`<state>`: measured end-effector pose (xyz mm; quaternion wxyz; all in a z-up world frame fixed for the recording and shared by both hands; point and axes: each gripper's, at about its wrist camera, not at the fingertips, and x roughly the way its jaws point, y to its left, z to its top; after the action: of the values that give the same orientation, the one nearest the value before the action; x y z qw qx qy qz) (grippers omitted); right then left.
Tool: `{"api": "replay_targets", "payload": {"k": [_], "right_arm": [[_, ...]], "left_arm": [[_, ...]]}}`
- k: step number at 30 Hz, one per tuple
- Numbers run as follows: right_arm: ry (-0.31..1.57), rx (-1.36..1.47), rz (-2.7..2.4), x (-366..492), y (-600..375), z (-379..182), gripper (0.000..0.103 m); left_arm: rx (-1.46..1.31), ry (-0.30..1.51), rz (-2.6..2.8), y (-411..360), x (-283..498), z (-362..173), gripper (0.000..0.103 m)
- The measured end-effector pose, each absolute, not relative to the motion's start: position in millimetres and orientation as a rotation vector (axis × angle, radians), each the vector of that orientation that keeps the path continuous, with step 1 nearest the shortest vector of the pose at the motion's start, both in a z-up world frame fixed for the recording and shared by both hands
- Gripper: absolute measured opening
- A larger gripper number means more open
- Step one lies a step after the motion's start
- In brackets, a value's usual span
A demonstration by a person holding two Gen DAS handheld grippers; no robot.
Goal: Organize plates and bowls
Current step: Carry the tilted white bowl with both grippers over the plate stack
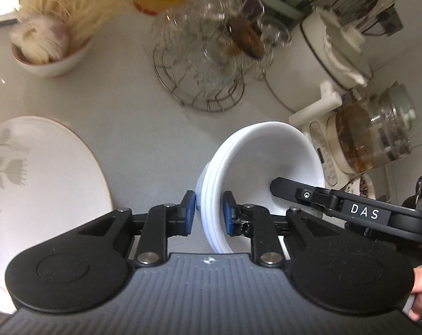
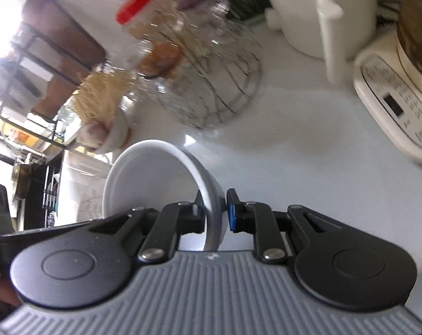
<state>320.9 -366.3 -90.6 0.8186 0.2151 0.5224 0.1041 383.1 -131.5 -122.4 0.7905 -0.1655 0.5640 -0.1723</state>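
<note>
Raised above the pale countertop (image 1: 143, 128), a stack of glossy white ceramic bowls (image 1: 255, 162), likely heavy, slippery and breakable, is pinched at opposite rims by the nearly closed left gripper (image 1: 209, 212) and right gripper (image 2: 215, 209).

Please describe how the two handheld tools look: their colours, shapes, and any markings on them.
Both tools share one design. The left tool has a grey ribbed base plate, two round black housings, black linkage arms with silver rivets, and blue pads on its fingers. The right tool looks the same from its own camera; from the left camera, its black arm carries white letters "DAS". No cables show.
</note>
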Motion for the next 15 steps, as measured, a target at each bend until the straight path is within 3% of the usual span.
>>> {"api": "replay_targets", "payload": {"k": [15], "right_arm": [[1.025, 0.401, 0.383, 334, -289, -57, 0.019]], "left_arm": [[-0.464, 1.065, -0.265, -35, 352, -74, 0.023]]}}
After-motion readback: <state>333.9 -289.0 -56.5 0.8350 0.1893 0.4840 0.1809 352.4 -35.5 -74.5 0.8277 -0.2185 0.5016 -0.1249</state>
